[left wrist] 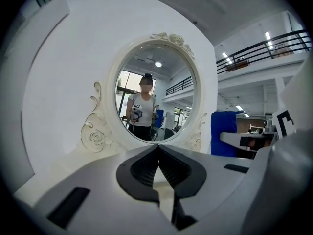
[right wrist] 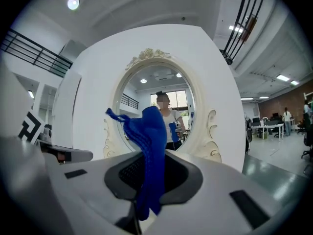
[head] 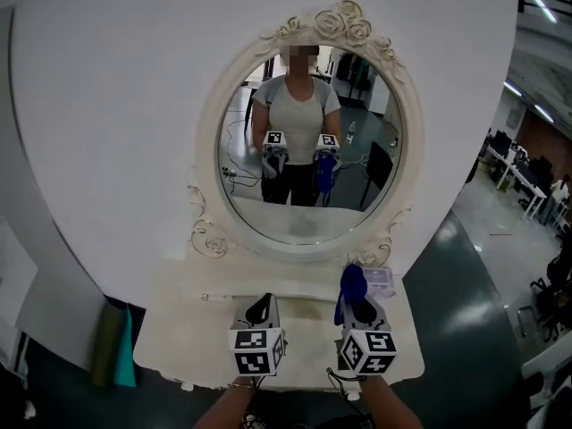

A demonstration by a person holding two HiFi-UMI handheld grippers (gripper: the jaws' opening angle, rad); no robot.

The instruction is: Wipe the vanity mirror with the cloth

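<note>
The oval vanity mirror in its cream, rose-carved frame (head: 308, 150) fills the upper centre of the head view, standing at the back of a cream vanity worktop (head: 179, 329). Both grippers sit low in the frame, over the worktop's front and apart from the glass.

The right tongs (right wrist: 146, 180) are clamped on a blue knitted cloth (right wrist: 149, 146), which stands up out of them in a bunched fold, with a loose corner poking toward the upper left of the right gripper view. The left tongs (left wrist: 157, 153) are pressed together tip to tip with nothing between them (a spare hand, as far as this task goes).

By my reading, the cloth is gripped and the approach is the step in hand; no wiping contact shows. The next move calls for lifting the right tongs up and forward until the cloth's free fold, not the hard tips, meets the glass, then sweeping with light pressure.
</note>
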